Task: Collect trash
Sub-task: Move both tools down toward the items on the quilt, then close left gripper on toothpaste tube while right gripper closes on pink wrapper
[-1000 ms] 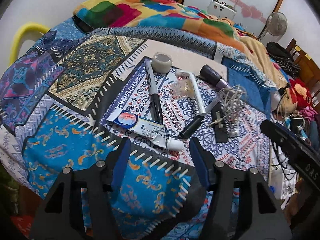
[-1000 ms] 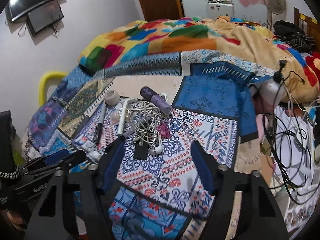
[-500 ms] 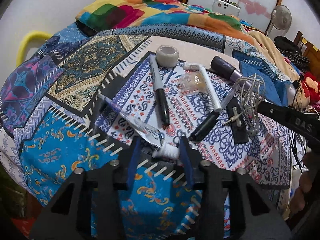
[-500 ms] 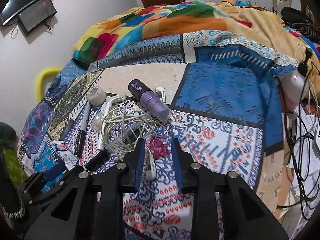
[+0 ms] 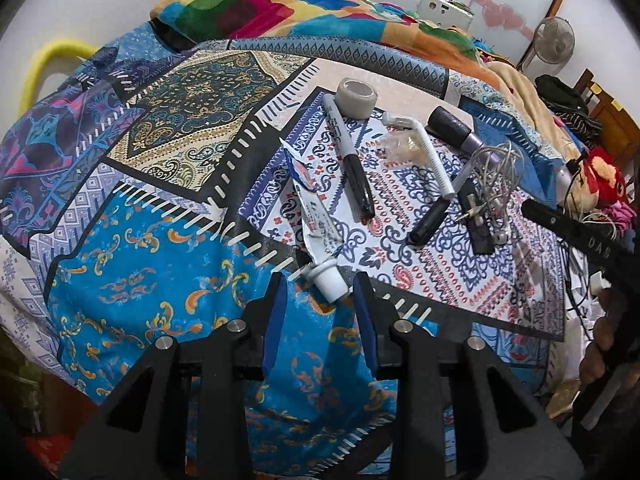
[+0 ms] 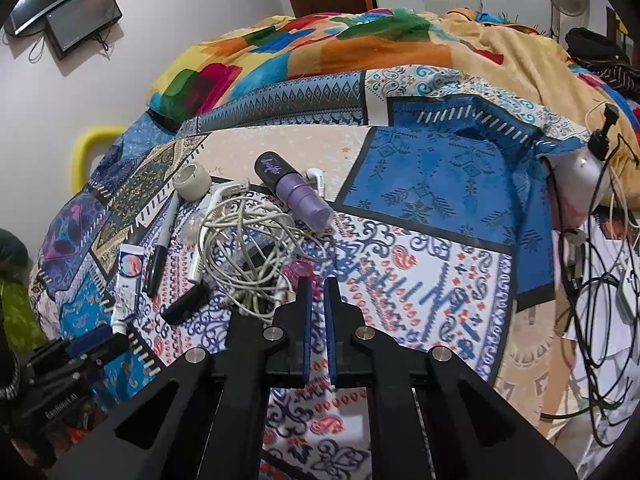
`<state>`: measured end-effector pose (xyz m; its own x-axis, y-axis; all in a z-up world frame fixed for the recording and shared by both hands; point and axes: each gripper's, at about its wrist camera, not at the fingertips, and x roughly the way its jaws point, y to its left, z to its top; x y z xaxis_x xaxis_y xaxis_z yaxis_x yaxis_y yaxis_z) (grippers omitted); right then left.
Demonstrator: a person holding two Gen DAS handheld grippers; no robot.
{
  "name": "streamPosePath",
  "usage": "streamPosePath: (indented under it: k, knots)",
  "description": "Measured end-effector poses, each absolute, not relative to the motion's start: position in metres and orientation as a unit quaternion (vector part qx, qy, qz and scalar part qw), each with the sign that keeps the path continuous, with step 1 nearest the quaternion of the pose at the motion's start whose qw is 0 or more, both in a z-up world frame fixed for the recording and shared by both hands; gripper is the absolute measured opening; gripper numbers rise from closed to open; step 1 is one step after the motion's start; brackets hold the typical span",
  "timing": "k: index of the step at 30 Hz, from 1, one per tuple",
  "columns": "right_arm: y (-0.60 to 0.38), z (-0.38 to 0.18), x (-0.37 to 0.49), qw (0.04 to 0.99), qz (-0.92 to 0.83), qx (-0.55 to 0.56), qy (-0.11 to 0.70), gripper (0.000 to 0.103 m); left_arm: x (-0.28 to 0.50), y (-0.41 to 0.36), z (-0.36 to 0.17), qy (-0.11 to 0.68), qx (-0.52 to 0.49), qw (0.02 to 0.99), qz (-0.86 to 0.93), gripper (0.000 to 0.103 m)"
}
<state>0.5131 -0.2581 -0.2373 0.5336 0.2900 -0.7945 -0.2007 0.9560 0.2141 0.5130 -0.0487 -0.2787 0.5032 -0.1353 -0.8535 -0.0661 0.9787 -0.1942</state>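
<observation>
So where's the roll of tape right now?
In the left wrist view the roll of tape sits upright at the far edge of the clutter, touching the black marker's far end.

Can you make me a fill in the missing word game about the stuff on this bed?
1. The white cap of the squeezed toothpaste tube sits between the fingers of the ___ gripper.
2. The right gripper is pinching a crumpled ___ wrapper.
3. The tangled white earphone cable lies beside a ___ bottle with a black cap.

Missing words: left; pink; purple
</observation>
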Motion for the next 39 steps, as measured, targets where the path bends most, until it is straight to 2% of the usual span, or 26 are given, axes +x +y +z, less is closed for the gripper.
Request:
streamPosePath:
  k: [3,4,7,8,18,20,21,23,25,30,39]
  knots:
    - [-0.258,-0.236,0.512,0.872,0.146,0.035,0.465,0.006,0.521,-0.048,-0.28,0.502,-0.112,0.857,-0.018,0.034]
    - [-0.256,-0.236,0.513,0.871,0.145,0.032,0.468,0.01,0.523,-0.048,-0.281,0.5,-0.115,0.858,-0.015,0.034]
    - [-0.253,-0.239,0.517,0.874,0.135,0.021,0.467,0.035,0.531,-0.051,-0.281,0.495,-0.112,0.862,-0.007,0.034]
    - [-0.253,-0.239,0.518,0.875,0.134,0.018,0.464,0.036,0.534,-0.052,-0.281,0.493,-0.109,0.863,-0.005,0.034]
    - [-0.246,-0.247,0.532,0.873,0.153,0.028,0.463,0.035,0.548,-0.056,-0.283,0.473,-0.097,0.876,0.004,0.034]
    - [-0.243,-0.249,0.533,0.869,0.168,0.035,0.464,0.029,0.548,-0.057,-0.283,0.47,-0.095,0.877,0.006,0.034]
    - [-0.242,-0.249,0.534,0.866,0.178,0.039,0.465,0.024,0.548,-0.058,-0.283,0.469,-0.095,0.878,0.006,0.031]
    - [-0.239,-0.25,0.533,0.863,0.191,0.041,0.466,0.013,0.549,-0.06,-0.283,0.469,-0.089,0.879,-0.001,0.017]
    - [-0.235,-0.249,0.532,0.865,0.191,0.034,0.463,0.012,0.549,-0.062,-0.283,0.469,-0.091,0.878,-0.011,0.01]
    - [-0.24,-0.243,0.523,0.872,0.177,0.036,0.454,0.011,0.543,-0.067,-0.28,0.469,-0.087,0.878,-0.024,0.005]
    - [-0.268,-0.233,0.501,0.878,0.146,0.032,0.455,0.011,0.522,-0.071,-0.269,0.469,-0.079,0.878,-0.046,0.005]
